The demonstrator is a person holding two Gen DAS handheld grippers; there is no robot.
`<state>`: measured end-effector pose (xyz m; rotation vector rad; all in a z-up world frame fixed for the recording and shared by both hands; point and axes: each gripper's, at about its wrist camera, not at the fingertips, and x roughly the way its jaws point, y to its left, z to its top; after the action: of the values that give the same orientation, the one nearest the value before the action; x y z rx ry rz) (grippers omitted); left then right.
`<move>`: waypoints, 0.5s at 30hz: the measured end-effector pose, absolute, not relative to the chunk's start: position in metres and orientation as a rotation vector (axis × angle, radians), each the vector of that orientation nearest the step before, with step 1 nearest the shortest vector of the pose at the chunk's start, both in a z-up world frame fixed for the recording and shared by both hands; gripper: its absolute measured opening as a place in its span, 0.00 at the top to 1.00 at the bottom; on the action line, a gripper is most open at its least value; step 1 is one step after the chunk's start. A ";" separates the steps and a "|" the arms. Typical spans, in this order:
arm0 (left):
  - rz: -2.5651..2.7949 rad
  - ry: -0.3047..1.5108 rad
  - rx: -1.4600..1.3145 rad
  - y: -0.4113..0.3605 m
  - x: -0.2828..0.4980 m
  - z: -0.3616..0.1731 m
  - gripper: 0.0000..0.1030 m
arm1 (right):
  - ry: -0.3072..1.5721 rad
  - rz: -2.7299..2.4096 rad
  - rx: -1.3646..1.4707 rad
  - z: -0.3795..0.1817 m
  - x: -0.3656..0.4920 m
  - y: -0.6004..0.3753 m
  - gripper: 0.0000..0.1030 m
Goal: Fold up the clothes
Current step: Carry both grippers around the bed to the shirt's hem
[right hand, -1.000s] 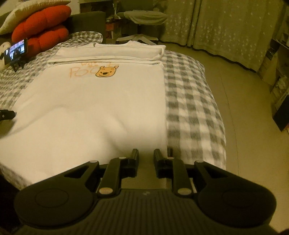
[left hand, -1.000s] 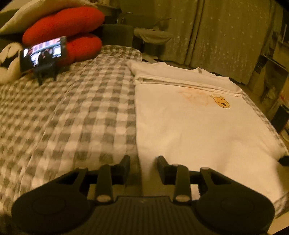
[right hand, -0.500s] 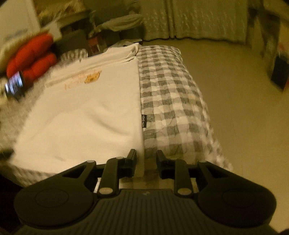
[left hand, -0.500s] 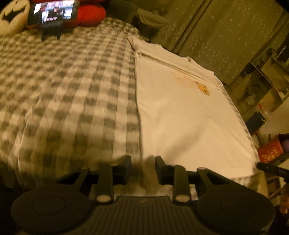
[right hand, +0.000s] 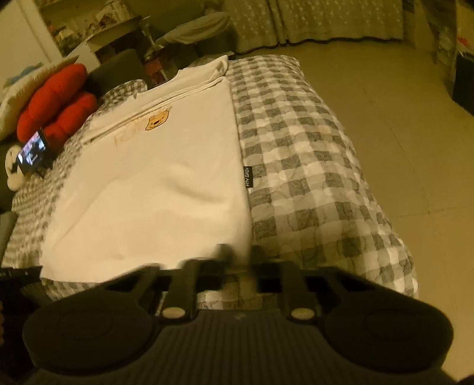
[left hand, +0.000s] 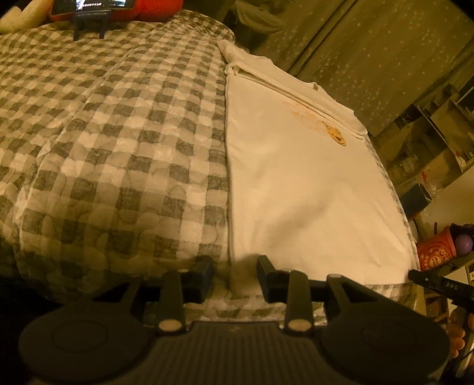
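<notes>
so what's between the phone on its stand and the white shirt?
Only bare checked bedspread separates the phone from the white shirt, clearest in the left wrist view.

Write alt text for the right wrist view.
The right gripper, jaws closing, sits at the near right corner of a cream shirt spread on a grey checked bedspread. Red cushions and a lit phone lie beyond.

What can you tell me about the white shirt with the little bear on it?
The white shirt looks like soft cotton and lies flat on the checked quilt, sleeves folded in near the collar. A yellow bear face sits beside faint orange letters, and a small black label sticks out from one side seam. Its bottom corners lie between the fingers of the left hand-held gripper and the closing right hand-held gripper.
</notes>
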<state>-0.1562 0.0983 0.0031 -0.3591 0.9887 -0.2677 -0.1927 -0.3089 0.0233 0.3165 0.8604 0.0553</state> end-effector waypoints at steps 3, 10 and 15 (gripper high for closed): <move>-0.234 0.984 -0.359 0.101 -0.157 0.004 0.87 | 0.805 0.052 0.355 0.031 -0.200 -0.316 0.93; -0.235 0.950 -0.390 0.107 -0.165 0.024 0.96 | 0.710 0.079 0.419 0.055 -0.218 -0.326 0.94; -0.217 0.911 -0.319 0.098 -0.169 0.037 0.96 | 0.661 0.105 0.412 0.075 -0.223 -0.325 0.94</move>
<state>-0.1691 0.0979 0.0368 -0.3191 0.9106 -0.2165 -0.2232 -0.3248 0.0747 0.4120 0.6606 0.1047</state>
